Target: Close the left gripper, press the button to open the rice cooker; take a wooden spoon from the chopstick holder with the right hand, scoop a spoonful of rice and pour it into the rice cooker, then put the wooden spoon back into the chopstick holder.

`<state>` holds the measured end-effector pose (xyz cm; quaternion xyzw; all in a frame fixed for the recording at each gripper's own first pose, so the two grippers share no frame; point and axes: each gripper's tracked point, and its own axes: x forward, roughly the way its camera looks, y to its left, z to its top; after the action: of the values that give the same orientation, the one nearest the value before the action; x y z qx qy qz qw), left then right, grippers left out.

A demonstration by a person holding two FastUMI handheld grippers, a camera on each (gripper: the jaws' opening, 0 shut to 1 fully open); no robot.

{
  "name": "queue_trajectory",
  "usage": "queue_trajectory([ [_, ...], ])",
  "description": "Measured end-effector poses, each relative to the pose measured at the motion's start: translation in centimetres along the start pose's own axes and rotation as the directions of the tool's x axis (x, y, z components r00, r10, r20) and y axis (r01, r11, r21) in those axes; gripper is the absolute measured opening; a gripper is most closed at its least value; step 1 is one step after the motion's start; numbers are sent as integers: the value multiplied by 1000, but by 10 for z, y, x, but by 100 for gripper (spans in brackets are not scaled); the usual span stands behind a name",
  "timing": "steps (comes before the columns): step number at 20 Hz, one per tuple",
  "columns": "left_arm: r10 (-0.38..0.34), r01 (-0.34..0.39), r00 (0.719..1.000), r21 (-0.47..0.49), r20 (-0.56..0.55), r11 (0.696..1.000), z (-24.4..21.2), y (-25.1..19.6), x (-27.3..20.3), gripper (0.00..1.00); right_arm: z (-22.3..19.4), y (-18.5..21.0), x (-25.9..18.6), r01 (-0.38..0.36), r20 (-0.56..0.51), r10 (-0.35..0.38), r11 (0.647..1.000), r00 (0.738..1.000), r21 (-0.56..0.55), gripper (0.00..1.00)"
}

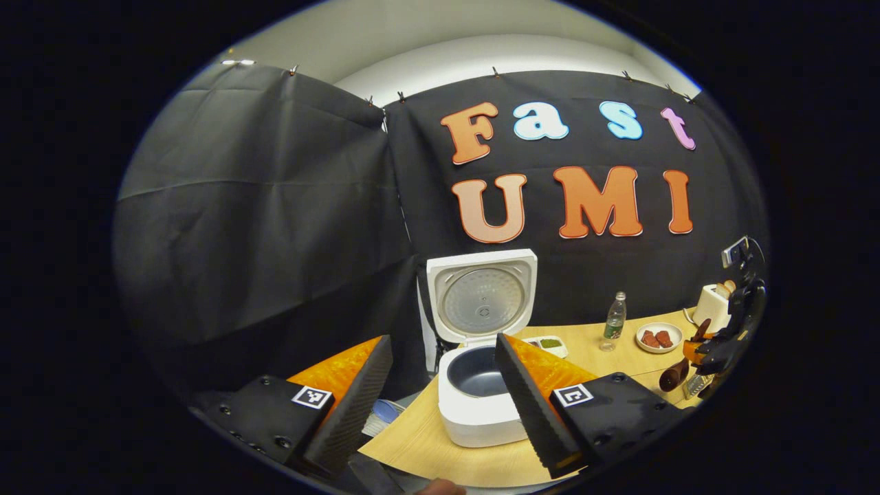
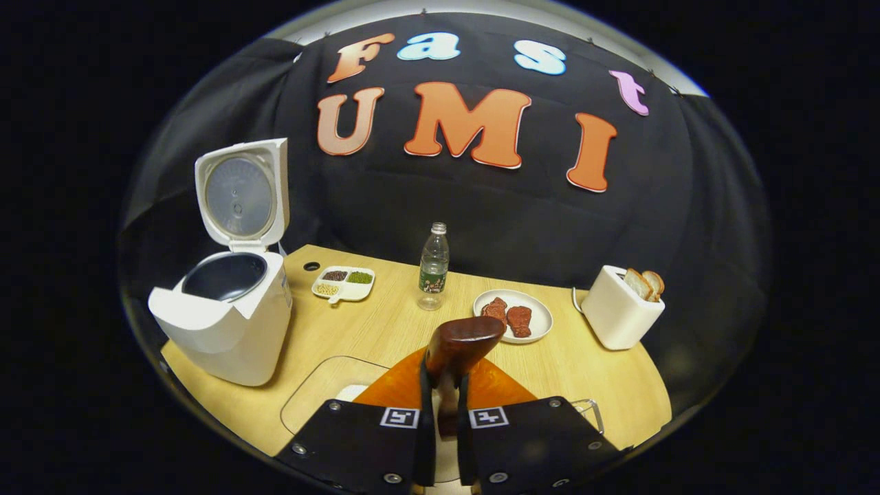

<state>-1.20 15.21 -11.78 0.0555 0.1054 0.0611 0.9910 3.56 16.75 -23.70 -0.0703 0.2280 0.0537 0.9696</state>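
A: Two views, left gripper view first. Status of the left gripper [image 1: 440, 392]?

B: Jaws spread wide, nothing between them. It hangs in front of the rice cooker [image 1: 481, 385], which sits at the left end of the wooden table [image 1: 605, 354]. Lid [image 1: 481, 295] stands upright, inner pot [image 1: 478, 375] looks dark, can't tell its contents.

A: Anything else there?

B: Right of the cooker: small sectioned dish [image 1: 546, 344], then water bottle [image 1: 614, 322], then a plate of reddish-brown pieces [image 1: 658, 337]. Far right edge: the right gripper [image 1: 715, 350] with a wooden spoon [image 1: 677, 371] in it, bowl end pointing down-left. White toaster [image 1: 711, 307] behind it.

A: Right gripper view?

B: Right gripper [image 2: 440, 412] jaws narrow, both fingers clamped on the handle of the wooden spoon [image 2: 462, 344]. Spoon bowl sticks up ahead of the fingertips, above the table [image 2: 385, 323]. Can't tell if any rice is on it.

A: Cooker from that side?

B: Rice cooker [image 2: 227, 316] at far left, well apart from the spoon, lid [image 2: 240, 196] open and upright. Sectioned dish [image 2: 344, 283] just right of it, bottle [image 2: 434, 267] mid-table, plate [image 2: 514, 316] just beyond the spoon, toaster [image 2: 622, 306] at right with bread slices [image 2: 645, 283] in the slots. A clear container [image 2: 323, 392] sits low left under the gripper.
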Motion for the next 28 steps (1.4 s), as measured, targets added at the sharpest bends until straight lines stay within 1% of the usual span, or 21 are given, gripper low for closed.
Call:
queue_trajectory([
  [2,9,-9,1000,-11,-6,1000,-1,4,0,99,-20,9,1,1,-27,-1,1000,1000,-18,12],
  [4,8,-9,1000,-11,-17,1000,-6,5,1,100,-19,15,2,-2,5,2,999,1000,-43,12],
  [5,5,-5,1000,-8,-23,1000,-7,4,3,99,-22,20,2,-9,8,10,999,1000,-54,12],
  [6,-4,4,1000,-5,-28,1000,-7,0,6,100,-28,24,5,-10,-1,10,998,1000,-61,12],
  [7,-13,13,999,-2,-30,1000,-6,-4,8,99,-32,27,6,-12,-5,12,999,1000,-52,12],
  [9,-22,23,999,9,-26,1000,-2,-10,13,100,-39,34,8,-15,-21,15,999,1000,-28,12],
  [11,-34,35,999,20,-26,999,0,-16,13,99,-40,40,8,-24,-13,24,999,1000,-33,12],
  [13,-44,45,999,38,-30,998,-2,-20,15,100,-46,55,6,-58,-25,58,998,998,-1,12],
  [14,-44,46,999,47,-32,998,-2,-22,16,99,-54,62,7,-75,-47,76,997,996,19,12],
  [15,-45,46,998,49,-35,998,-2,-23,18,100,-57,69,6,-87,-57,90,995,994,53,12],
  [17,-49,51,998,43,-46,998,-4,-24,19,99,-56,70,5,-82,-60,84,996,995,29,13],
  [19,-46,48,998,44,-50,998,-5,-22,19,100,-56,69,6,-85,-72,90,994,993,75,13],
  [21,-44,47,998,48,-50,998,-6,-21,18,100,-51,58,9,-83,-86,99,983,991,166,12],
  [24,-49,52,997,46,-61,998,-9,-23,23,99,-51,50,13,-86,-116,131,938,985,335,12],
  [25,-52,55,997,45,-64,997,-10,-23,22,99,-51,50,13,-93,-121,148,922,982,377,12],
  [28,-58,61,996,47,-63,997,-9,-23,23,100,-50,57,14,-118,-129,196,882,972,456,12],
])
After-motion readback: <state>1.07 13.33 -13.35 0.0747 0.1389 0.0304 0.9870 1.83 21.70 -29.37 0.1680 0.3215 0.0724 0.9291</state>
